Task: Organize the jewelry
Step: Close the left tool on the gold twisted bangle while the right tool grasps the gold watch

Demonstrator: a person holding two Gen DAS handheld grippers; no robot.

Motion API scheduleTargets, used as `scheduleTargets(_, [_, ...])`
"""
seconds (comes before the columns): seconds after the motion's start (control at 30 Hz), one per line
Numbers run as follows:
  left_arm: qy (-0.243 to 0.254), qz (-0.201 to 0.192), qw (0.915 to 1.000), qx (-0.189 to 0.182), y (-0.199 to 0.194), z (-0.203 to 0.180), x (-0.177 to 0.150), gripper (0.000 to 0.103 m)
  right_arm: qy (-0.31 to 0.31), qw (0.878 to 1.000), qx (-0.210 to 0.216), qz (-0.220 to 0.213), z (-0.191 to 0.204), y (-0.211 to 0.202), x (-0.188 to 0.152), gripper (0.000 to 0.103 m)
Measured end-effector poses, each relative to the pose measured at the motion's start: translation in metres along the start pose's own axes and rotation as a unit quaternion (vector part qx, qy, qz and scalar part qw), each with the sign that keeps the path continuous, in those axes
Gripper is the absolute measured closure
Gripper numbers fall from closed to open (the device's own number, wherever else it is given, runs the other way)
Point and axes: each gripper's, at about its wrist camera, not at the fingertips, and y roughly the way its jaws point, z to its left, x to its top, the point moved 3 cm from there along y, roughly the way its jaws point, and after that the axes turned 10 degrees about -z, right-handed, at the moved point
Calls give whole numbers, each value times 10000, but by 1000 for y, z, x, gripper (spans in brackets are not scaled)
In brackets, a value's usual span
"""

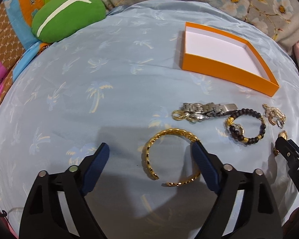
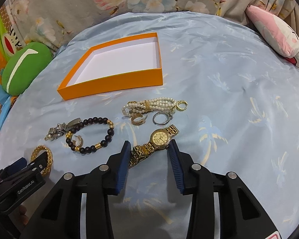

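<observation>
the left gripper [image 1: 150,149] gapes around the stiff gold bangle [image 1: 149,151]; the right gripper [image 2: 148,146] is spread over the gold watch [image 2: 161,136]. its slippery linked band likely droops, so pinching the case seems safest. beyond sits the orange box [image 2: 117,80].

Orange outside, white inside on box [image 2: 117,79] at eleven o'clock; pale blue, palm-printed cloth [image 2: 219,79]; green, white-striped cushion [image 1: 67,16] at ten.

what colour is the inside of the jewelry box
White inside the box, with orange outer walls; clearest in the right wrist view.
</observation>
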Motion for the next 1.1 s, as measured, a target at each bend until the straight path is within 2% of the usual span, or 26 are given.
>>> scheduleTargets(0.07, [56, -20, 10000, -53, -3, -3, 0, 47, -84, 9999, -11, -133, 1, -8, 2, 88])
scheduleTargets(0.1, [63, -21, 9999, -88, -5, -4, 1, 52, -122, 9999, 5, -75, 2, -9, 3, 92])
scheduleTargets(0.17, [83, -6, 9998, -187, -7, -7, 1, 68, -116, 9999, 60, 31, 1, -8, 0, 92])
scheduleTargets(0.3, [99, 31, 9995, -294, -11, -8, -1, 85, 100, 9995, 156, 243, -8, -7, -9, 92])
scheduleTargets(0.4, [52, 49, 9993, -369, -14, -8, -4, 91, 177, 9994, 194, 246, -10, -10, -9, 88])
scheduleTargets(0.47, [42, 62, 9992, -397, -15, -8, -5, 95, 178, 9995, 182, 165, -10, -13, -6, 70])
scheduleTargets(0.53, [25, 73, 9990, -436, -16, -8, -6, 97, 139, 9997, 153, 92, -8, -13, -2, 63])
scheduleTargets(0.8, [-63, 84, 9980, -625, -21, -5, -7, 96, -113, 9998, 63, 170, 1, 8, 1, 64])
scheduleTargets(0.83, [-83, 75, 9978, -650, -22, -3, -7, 95, -130, 9998, 52, 157, 1, 9, 2, 67])
scheduleTargets(0.87, [-97, 70, 9978, -658, -23, -2, -7, 93, -136, 9998, 49, 151, 1, 10, 2, 79])
scheduleTargets(0.9, [-116, 66, 9978, -654, -24, -2, -7, 89, -135, 9998, 52, 164, 1, 11, 2, 86])
scheduleTargets(0.93, [-162, 61, 9977, -655, -24, 0, -7, 75, -120, 9998, 62, 159, 0, 10, 2, 89])
scheduleTargets(0.97, [-199, 45, 9976, -663, -24, 0, -7, 67, -101, 9998, 79, 164, -1, 10, 2, 91])
scheduleTargets(1.0, [-234, 19, 9975, -660, -25, 0, -6, 52, -82, 9998, 99, 161, -2, 9, 2, 92])
scheduleTargets(1.03, [-257, -25, 9976, -640, -26, 1, -5, 44, -67, 9998, 111, 154, -3, 9, 2, 92])
scheduleTargets(1.1, [-243, -42, 9979, -598, -24, -1, -3, 41, -37, 9998, 133, 133, -4, 5, 2, 92])
